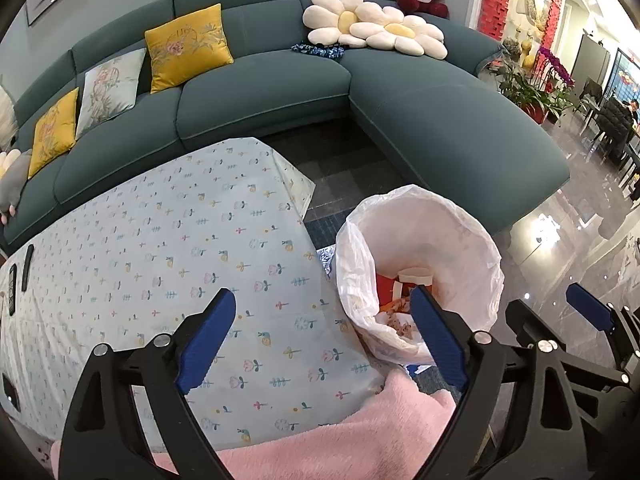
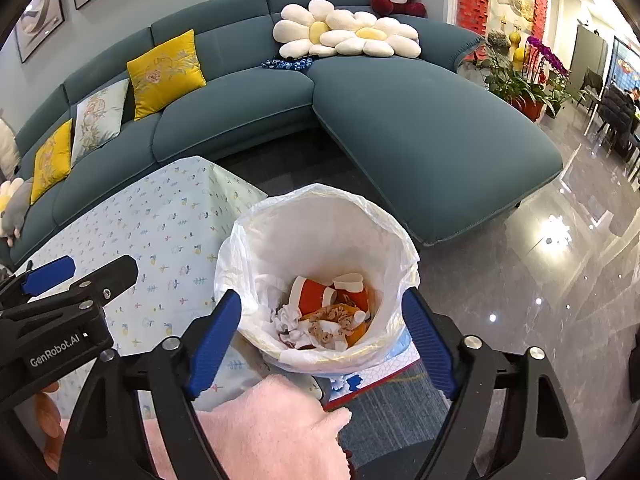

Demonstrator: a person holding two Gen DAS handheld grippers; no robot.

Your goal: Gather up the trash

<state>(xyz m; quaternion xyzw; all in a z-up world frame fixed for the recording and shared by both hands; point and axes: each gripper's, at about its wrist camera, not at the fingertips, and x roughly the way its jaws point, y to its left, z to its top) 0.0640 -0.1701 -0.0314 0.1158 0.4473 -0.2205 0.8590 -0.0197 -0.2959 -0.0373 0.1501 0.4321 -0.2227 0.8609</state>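
Fuzzy pink fabric (image 2: pixel 276 424), crinkly bin liner (image 2: pixel 320 216).

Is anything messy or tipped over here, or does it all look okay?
Nothing looks spilled or broken. The trash bin stands upright beside the table, and the trash sits inside its white bag. Both the left gripper and right gripper are open and empty.
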